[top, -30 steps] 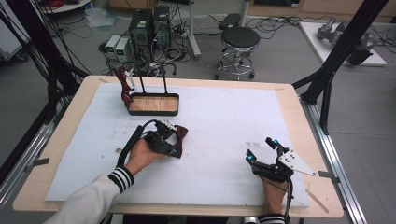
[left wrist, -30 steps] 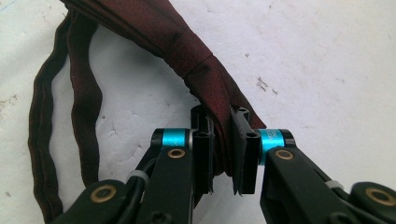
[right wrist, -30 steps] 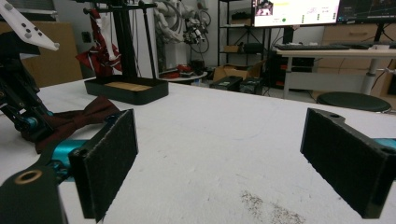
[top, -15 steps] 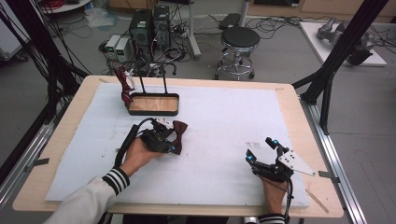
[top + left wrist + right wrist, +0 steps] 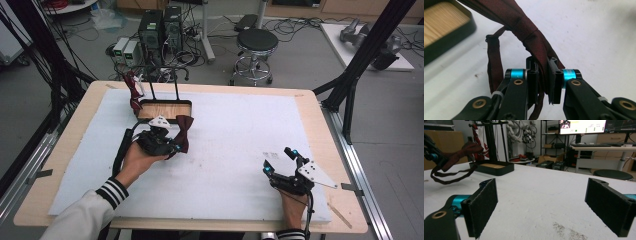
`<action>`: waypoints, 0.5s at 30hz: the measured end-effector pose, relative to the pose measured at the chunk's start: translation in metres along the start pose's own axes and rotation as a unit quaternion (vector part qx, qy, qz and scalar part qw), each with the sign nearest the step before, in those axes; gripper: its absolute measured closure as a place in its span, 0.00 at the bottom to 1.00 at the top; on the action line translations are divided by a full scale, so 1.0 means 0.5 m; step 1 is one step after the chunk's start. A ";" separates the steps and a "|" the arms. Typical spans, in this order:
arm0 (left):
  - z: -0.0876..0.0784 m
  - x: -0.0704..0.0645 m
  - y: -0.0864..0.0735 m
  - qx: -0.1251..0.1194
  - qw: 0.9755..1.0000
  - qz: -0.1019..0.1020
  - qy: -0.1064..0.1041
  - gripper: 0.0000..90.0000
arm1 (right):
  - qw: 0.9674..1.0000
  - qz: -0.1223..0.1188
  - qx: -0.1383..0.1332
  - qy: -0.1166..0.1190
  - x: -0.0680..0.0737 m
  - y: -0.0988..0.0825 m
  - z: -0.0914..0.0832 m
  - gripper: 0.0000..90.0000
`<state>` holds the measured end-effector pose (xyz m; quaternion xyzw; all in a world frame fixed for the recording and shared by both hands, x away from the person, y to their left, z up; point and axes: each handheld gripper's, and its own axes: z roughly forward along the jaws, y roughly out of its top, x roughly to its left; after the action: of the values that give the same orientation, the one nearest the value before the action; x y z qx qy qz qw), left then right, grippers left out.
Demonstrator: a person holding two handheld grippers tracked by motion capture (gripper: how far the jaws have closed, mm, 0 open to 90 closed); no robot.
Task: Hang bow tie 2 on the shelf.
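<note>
1. The left gripper (image 5: pixel 172 145) is clenched on a dark red bow tie (image 5: pixel 182 131), its pads (image 5: pixel 533 75) pinching one wing of the fabric.
2. In the left gripper view the tie's knot sits just above the jaws, and a thin neck strap (image 5: pixel 492 62) loops down beside them.
3. The bow tie hangs clear of the white table cover (image 5: pixel 235 130), just in front of a black stand with a wooden base (image 5: pixel 165 109).
4. A second dark red piece, probably another tie (image 5: pixel 132 90), hangs on the stand's upright rods; it is too small to tell for certain.
5. The right gripper (image 5: pixel 280 162) rests near the table's front right, well apart from the tie, jaws spread wide with nothing between them.
</note>
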<state>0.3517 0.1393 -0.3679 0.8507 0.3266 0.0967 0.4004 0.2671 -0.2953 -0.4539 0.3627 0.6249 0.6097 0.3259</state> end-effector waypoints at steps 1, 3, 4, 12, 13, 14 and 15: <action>-0.005 0.001 0.001 -0.006 1.000 0.002 0.004 0.90 | 1.000 0.000 0.000 0.000 0.000 0.000 0.000 0.11; -0.017 0.004 0.003 -0.018 1.000 0.002 0.010 0.90 | 1.000 0.000 0.000 0.000 0.000 0.000 0.000 0.12; -0.024 0.006 0.005 -0.024 1.000 0.004 0.014 0.90 | 1.000 0.000 0.000 0.000 0.000 0.000 0.000 0.12; -0.080 0.025 0.022 -0.069 0.996 0.008 0.049 0.90 | 1.000 -0.001 0.002 -0.001 0.001 0.000 0.000 0.12; -0.088 0.028 0.024 -0.076 0.996 0.007 0.052 0.90 | 1.000 -0.001 0.002 -0.001 0.001 0.000 0.000 0.12; -0.096 0.032 0.027 -0.079 0.995 0.006 0.056 0.90 | 1.000 -0.001 0.002 -0.001 0.001 0.000 0.000 0.11; -0.103 0.035 0.030 -0.085 0.995 0.006 0.060 0.90 | 1.000 0.000 0.002 -0.001 0.001 0.000 0.000 0.12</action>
<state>0.3501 0.1751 -0.3242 0.8083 0.3359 0.1771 0.4500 0.2668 -0.2951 -0.4538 0.3637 0.6260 0.6081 0.3256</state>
